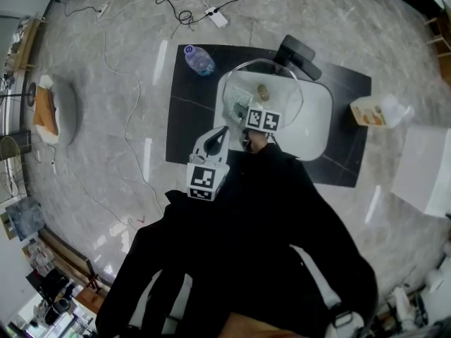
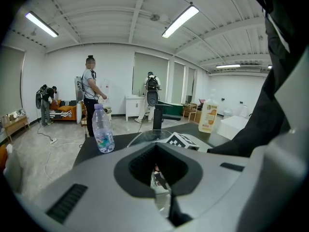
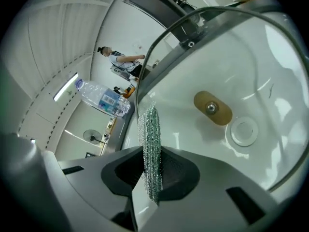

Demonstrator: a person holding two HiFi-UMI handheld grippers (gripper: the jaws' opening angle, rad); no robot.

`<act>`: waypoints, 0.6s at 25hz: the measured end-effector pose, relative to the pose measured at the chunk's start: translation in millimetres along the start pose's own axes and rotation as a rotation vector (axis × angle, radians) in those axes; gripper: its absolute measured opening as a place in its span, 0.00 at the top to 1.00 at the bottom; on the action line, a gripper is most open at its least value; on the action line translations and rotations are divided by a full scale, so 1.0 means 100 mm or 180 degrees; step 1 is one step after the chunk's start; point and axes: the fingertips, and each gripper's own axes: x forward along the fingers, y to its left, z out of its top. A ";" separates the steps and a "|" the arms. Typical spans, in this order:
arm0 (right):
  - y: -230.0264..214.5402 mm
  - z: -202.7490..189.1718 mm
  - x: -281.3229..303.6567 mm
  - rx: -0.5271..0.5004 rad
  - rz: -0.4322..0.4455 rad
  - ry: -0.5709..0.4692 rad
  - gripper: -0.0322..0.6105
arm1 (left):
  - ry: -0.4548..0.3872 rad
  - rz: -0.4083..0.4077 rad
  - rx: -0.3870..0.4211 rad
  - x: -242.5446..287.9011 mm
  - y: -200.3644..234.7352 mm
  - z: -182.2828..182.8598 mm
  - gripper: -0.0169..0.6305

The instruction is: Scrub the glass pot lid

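Note:
The glass pot lid (image 1: 282, 67) stands tilted on edge over the white basin (image 1: 317, 129). Its steel rim (image 3: 159, 42) and tan knob (image 3: 212, 108) show through the glass in the right gripper view. My left gripper (image 1: 220, 138) is shut on the lid's near edge, and a sliver of glass (image 2: 161, 190) shows between its jaws. My right gripper (image 3: 152, 166) is shut on a glittery green-silver scrub pad (image 3: 152, 139), which stands upright close to the lid's face. In the head view the right gripper (image 1: 248, 111) sits over the basin beside the lid.
A water bottle (image 1: 199, 60) lies at the black table's (image 1: 190, 118) back left. A yellow detergent bottle (image 1: 372, 111) stands at its right edge, a white box (image 1: 426, 167) beyond it. A black stand (image 1: 299, 55) is behind the basin. People stand far off (image 2: 90, 95).

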 end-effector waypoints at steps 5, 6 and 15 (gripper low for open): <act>-0.15 -0.07 0.08 -0.0008 -0.0228 0.0094 0.85 | 0.0014 0.0008 0.0001 0.01 0.01 -0.02 0.98; -0.18 -0.08 0.08 -0.0001 -0.0259 0.0102 0.85 | 0.0017 0.0010 0.0002 0.00 0.01 -0.02 0.98; -0.31 -0.09 0.16 -0.0020 -0.0403 0.0110 0.85 | 0.0024 0.0004 0.0023 0.02 0.01 -0.01 0.98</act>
